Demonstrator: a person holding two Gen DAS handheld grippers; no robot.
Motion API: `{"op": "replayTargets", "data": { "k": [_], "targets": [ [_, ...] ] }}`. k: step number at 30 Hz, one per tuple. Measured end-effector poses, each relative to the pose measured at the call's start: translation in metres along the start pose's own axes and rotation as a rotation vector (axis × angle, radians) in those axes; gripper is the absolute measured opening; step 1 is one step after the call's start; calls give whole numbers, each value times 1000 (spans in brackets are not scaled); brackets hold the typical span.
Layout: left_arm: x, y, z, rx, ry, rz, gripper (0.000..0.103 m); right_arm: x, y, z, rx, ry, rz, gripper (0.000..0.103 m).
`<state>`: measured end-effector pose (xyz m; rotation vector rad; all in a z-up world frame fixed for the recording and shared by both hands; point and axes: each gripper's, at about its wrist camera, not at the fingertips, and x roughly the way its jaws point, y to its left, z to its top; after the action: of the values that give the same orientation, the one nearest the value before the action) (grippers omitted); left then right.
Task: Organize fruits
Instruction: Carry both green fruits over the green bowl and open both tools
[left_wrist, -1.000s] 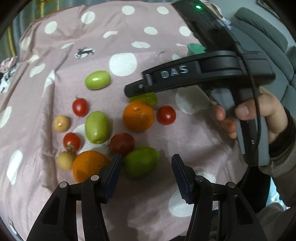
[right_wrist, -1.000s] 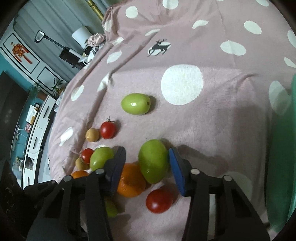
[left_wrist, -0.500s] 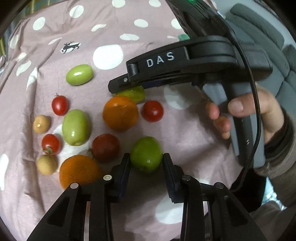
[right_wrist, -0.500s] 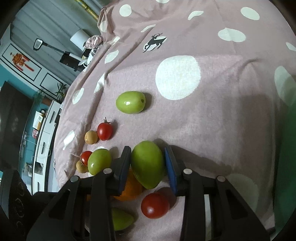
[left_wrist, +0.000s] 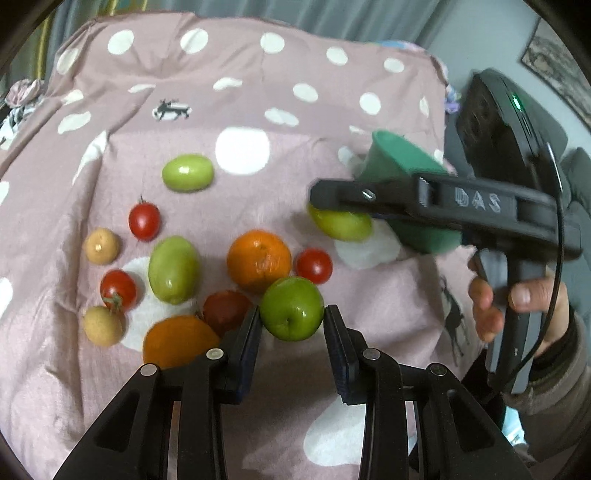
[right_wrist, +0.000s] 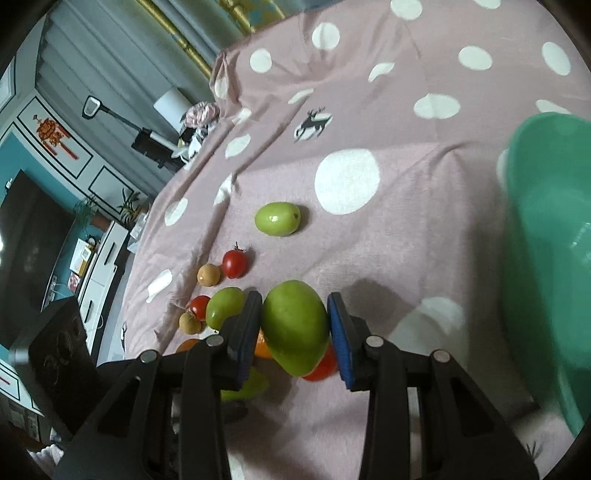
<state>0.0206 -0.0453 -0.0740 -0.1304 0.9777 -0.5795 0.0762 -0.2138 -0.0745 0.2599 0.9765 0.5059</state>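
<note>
— Fruits: where, relative to each claw?
— Round green fruit (left_wrist: 291, 308) sat between the pads of the left claw (left_wrist: 291, 326), clamped on both sides, just in front of the orange (left_wrist: 259, 264) and beside the dark red tomato (left_wrist: 225, 312).
— And the right claw (right_wrist: 294, 325)?
— Closed on a longer green fruit (right_wrist: 295, 326), pressed from both sides and lifted clear of the pink dotted cloth (right_wrist: 388, 240); seen from the left, held close to the green bowl (left_wrist: 399, 173).
— Rest of the pile?
— Spread loose on the cloth: another oval green fruit (left_wrist: 188, 172) well apart at the far side, cherry tomatoes (left_wrist: 144, 220) and small tan fruits (left_wrist: 101, 245) to the left, second orange (left_wrist: 177, 341) nearest the left claw's fingers.
— Bowl's place?
— Stood at the right edge in the right view (right_wrist: 546, 258), near the held fruit, not touching.
</note>
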Motion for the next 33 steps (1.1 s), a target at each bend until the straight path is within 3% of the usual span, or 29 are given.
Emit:
{"op": "replayTargets", "data": {
  "k": [9,11,19,24,30,33],
  "targets": [
    [-10,-8,21,22,-65,-16,35,-60,-6,-8,22,-116,-28,37],
    [-12,-15,27,35,-76,-26,30,-72,-9,-11,28,-140,-41,37],
    [-10,-47,52,93,-123,-63,29,-103,-48,-13,102,-209,-88,37],
    [0,-47,52,105,-87,-34,29,-110,-54,-16,106,-215,-93,37],
    [10,-23,30,74,6,56,29,-98,-39,-24,73,-182,-11,37],
    [15,-22,22,78,39,51,29,-93,-29,-26,56,-166,26,37]
  ]
}}
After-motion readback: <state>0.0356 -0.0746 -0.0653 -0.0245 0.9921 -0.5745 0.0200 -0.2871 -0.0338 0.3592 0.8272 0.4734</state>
